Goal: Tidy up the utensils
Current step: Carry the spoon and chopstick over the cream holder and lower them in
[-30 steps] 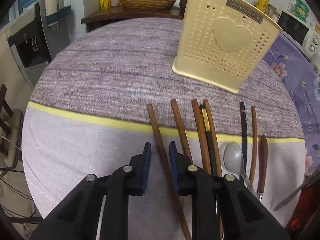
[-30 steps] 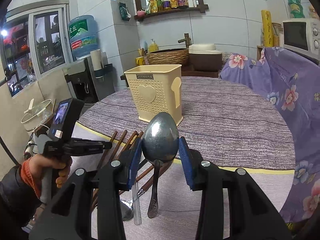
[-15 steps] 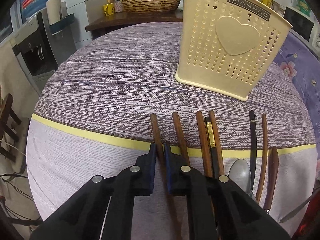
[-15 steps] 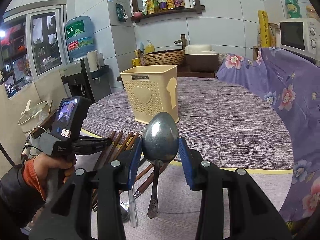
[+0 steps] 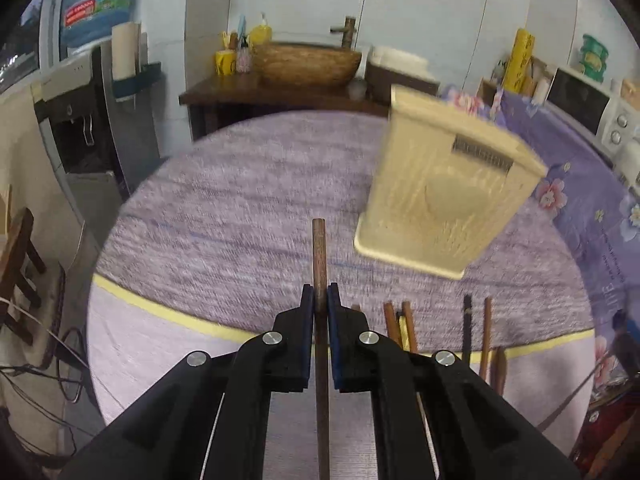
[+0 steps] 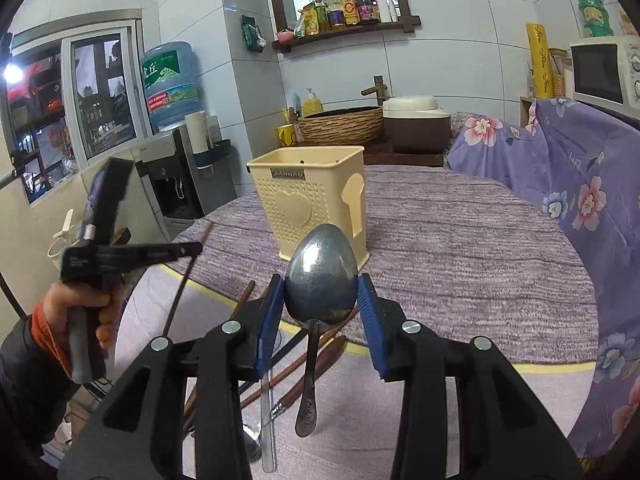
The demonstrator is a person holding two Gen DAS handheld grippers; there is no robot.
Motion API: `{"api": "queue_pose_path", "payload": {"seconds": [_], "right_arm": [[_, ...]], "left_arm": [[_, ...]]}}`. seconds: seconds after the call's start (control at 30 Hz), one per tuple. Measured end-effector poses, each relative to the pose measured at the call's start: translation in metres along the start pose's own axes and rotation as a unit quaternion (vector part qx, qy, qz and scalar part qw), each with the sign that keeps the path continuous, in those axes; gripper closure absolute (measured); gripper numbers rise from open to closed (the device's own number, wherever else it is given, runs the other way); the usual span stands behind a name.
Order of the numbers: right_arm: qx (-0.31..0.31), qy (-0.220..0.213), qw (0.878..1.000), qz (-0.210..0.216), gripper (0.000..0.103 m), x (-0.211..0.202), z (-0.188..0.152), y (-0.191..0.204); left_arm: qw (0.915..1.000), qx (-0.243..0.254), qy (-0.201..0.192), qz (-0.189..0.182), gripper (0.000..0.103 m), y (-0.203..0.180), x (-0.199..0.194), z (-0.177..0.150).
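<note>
We have one wooden chopstick (image 5: 319, 264) clenched in the left gripper (image 5: 319, 300), its fingers (image 5: 307, 312) pressed on the shaft so that the top end stands out ahead of them and the rest runs down below; from the right wrist view it hangs slanted in the air above the desk (image 6: 460, 232), clear of the cloth. The right gripper (image 6: 320, 304) grasps a metal spoon (image 6: 320, 272) by the sides of its bowl, handle hanging down loose between the arms. The cream utensil holder (image 6: 308, 204) stands upright on the desk ahead, open at the top, with nothing that we can see inside. The other chopsticks (image 5: 400, 320) lie in a row on the cloth near the yellow stripe, apart from the holder. We judge the chopstick light, stiff and smooth; held at one point it may swivel, so a hold nearer its middle would keep it steadier as it is tipped into the holder. The spoon is heavier, hard and slippery, and a grip across the rounded bowl looks likely to slide; the handle would be the surer place to take it.
</note>
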State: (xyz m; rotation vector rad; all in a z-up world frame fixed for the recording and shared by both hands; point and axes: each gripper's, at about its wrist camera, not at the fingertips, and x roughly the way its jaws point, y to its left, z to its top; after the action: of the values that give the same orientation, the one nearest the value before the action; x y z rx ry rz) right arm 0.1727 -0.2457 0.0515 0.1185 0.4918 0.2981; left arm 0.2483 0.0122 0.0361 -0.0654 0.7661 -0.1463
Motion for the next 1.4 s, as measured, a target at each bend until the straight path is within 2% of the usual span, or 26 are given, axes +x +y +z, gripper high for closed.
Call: {"api": "queue_pose_path", "payload": {"seconds": [0.13,0.3,0.43,0.63,0.73,0.9,1.17,1.4], "right_arm": [[-0.009,-0.011,1.000,0.006,0.064,0.004,0.022,-0.001],[-0.019,-0.027,0.999,0.011,0.064,0.013,0.059,0.000],[-0.019,-0.061,0.998,0.004,0.064,0.019,0.107,0.000],[-0.034,-0.125,0.991,-0.026,0.064,0.033,0.190,0.012],[-0.034,-0.139,0.989,-0.037,0.064,0.049,0.208,0.018],[-0.047,-0.139,0.988,-0.054,0.064,0.082,0.200,0.025],[-0.043,-0.100,0.992,-0.064,0.064,0.122,0.148,0.014],[-0.069,-0.079,0.992,-0.074,0.064,0.136,0.111,0.018]], "left_arm": [[0.9988,-0.004,-0.048,-0.002,0.095,0.011,-0.028,0.030],[0.9934,-0.007,-0.113,0.016,0.095,0.016,-0.056,0.070],[0.9880,-0.009,-0.152,0.025,0.095,0.014,-0.075,0.109],[0.9785,-0.010,-0.206,-0.001,0.095,-0.012,-0.118,0.179],[0.9740,-0.010,-0.226,-0.018,0.095,-0.029,-0.131,0.194],[0.9721,-0.003,-0.230,-0.043,0.095,-0.056,-0.119,0.197],[0.9862,-0.003,-0.156,-0.055,0.095,-0.064,-0.045,0.161],[0.9924,0.010,-0.114,-0.047,0.095,-0.061,-0.006,0.129]]}}
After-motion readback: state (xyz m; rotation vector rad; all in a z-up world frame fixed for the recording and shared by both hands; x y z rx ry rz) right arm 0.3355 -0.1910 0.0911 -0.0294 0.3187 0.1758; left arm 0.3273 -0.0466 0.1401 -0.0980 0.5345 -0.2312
